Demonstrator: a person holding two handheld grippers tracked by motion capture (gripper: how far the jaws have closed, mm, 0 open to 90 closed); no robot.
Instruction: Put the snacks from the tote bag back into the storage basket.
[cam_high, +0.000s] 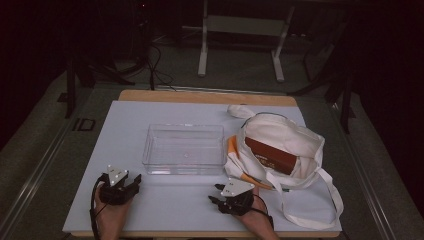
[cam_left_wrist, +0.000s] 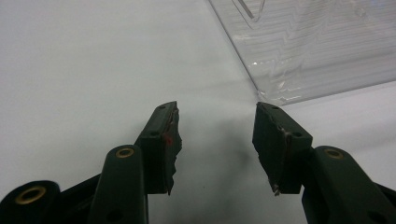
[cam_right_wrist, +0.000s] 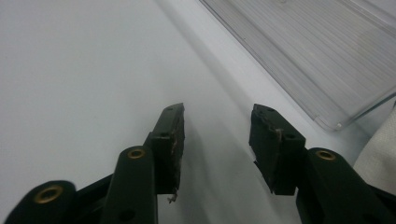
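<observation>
Across the high view, a clear plastic bin (cam_high: 184, 149) is sitting at the centre of the white table sheet (cam_high: 125, 120), with a white tote bag (cam_high: 285, 150) touching its right side; a brown box (cam_high: 270, 155) and an orange-handled item (cam_high: 235, 162) are lying inside the bag. The left gripper (cam_high: 134, 181) is resting at lower left, near the bin's front left corner, and the right gripper (cam_high: 215, 194) at lower centre, just in front of the bag.

Along the left gripper view, the jaws are standing apart and released, with bare sheet (cam_left_wrist: 93, 70) between them; the bin (cam_left_wrist: 317, 51) is occupying the upper right.

Along the right gripper view, the jaws are gaping, clasping nothing; the bin (cam_right_wrist: 327, 51) is crossing the upper right, and bag cloth (cam_right_wrist: 380, 154) is showing at the right edge.
</observation>
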